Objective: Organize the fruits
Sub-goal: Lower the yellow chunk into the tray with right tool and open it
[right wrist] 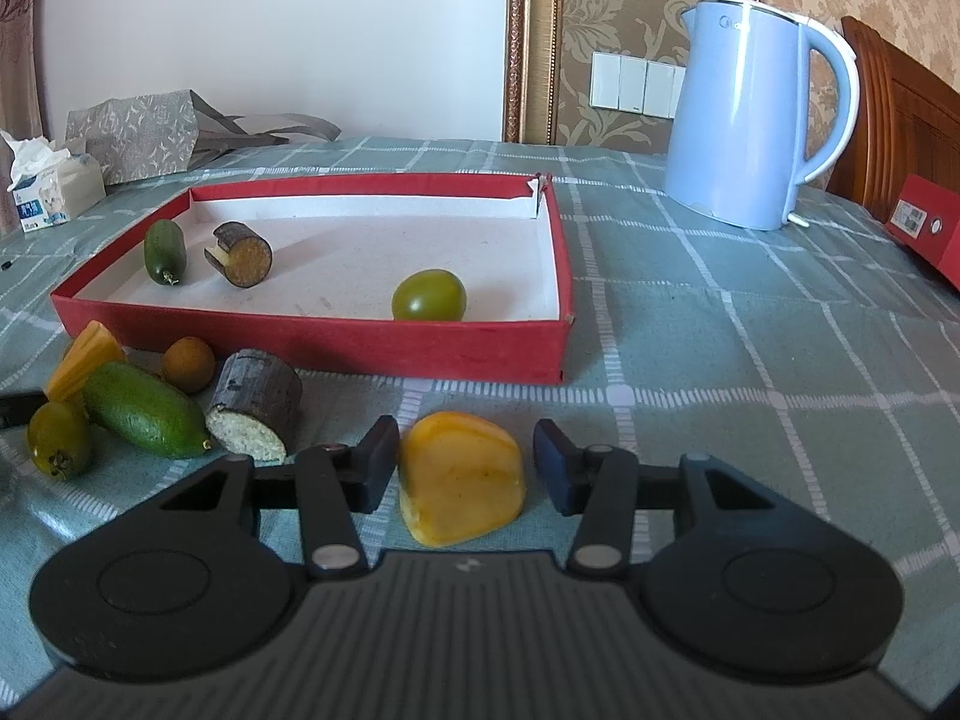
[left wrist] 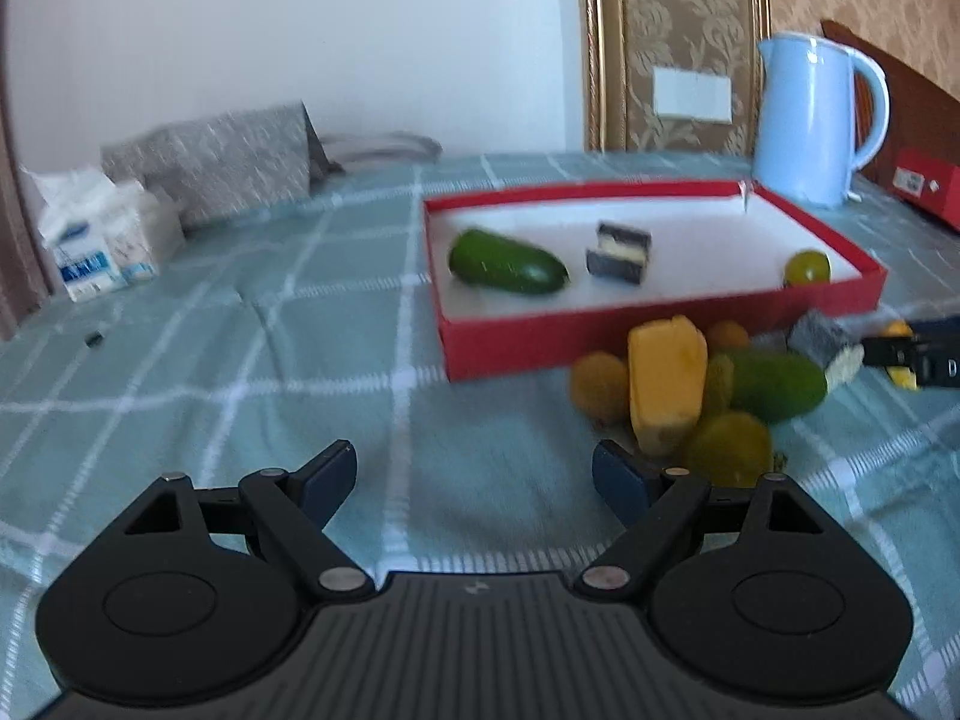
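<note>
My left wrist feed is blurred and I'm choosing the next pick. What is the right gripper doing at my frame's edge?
Observer: The right gripper straddles a yellow fruit piece resting on the tablecloth.
Operator: Clamped?
Observer: Seemingly not; a gap shows beside one finger.
Operator: That dark thing in the red box?
Observer: A short dark cylinder on its side, speckled yellowish cut end showing.

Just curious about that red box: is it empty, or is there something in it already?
Not empty. The red box holds a green oblong fruit, a dark cut cylinder piece and a round green fruit; most of its white floor is bare.
</note>
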{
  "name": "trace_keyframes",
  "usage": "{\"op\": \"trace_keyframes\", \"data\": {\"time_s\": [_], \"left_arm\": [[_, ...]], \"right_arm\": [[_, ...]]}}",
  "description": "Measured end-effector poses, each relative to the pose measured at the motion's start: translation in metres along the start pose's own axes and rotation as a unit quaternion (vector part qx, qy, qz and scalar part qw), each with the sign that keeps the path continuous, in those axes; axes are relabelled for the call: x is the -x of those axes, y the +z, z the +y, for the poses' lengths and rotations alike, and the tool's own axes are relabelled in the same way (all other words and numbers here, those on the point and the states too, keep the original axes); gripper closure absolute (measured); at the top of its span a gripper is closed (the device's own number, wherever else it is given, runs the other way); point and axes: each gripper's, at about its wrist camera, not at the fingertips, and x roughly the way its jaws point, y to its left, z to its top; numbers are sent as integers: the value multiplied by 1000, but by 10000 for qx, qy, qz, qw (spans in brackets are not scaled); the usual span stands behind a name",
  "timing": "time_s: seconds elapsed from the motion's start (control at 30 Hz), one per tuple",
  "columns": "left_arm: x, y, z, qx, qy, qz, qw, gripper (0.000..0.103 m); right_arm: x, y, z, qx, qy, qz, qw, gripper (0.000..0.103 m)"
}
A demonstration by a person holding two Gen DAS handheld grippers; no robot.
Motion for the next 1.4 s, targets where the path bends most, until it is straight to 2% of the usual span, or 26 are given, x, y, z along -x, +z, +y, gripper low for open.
{"op": "trace_keyframes", "data": {"time_s": [0.07, 0.1, 0.27, 0.3, 0.33, 0.57, 0.7, 0.87, 0.97, 1.13, 1.4], "left_arm": [[-2, -1, 2, 51, -217, 104, 9997, 0], [-4, -1, 3, 51, -333, 174, 9993, 0], [-3, -3, 2, 48, -329, 174, 9993, 0], [-4, -3, 2, 48, -329, 174, 9993, 0], [-4, -2, 2, 48, -330, 175, 9993, 0], [-4, -2, 2, 48, -329, 175, 9993, 0], [-4, -2, 2, 48, -329, 175, 9993, 0], [-4, -2, 2, 48, -329, 175, 9993, 0], [-3, -3, 2, 48, -329, 175, 9993, 0], [-4, -2, 2, 47, -329, 175, 9993, 0], [-4, -2, 2, 48, -329, 175, 9993, 0]], "right_arm": [[0, 0, -1, 19, -7, 1, 10000, 56], [0, 0, 0, 0, 0, -1, 10000, 56], [0, 0, -2, -18, 9, -6, 10000, 58], [1, 0, -3, -49, 24, -25, 10000, 64], [1, 0, -5, -86, 65, -32, 9999, 64], [3, 2, -4, -140, 89, -23, 9999, 64], [15, 12, -6, -167, 51, -233, 9996, 64], [21, 44, -1, 43, -20, -644, 9979, 64], [6, 65, 4, 165, -3, -718, 9973, 64], [-34, 92, 23, 367, 167, -569, 9976, 64], [-91, 91, 45, 634, 6, -206, 9978, 64]]}}
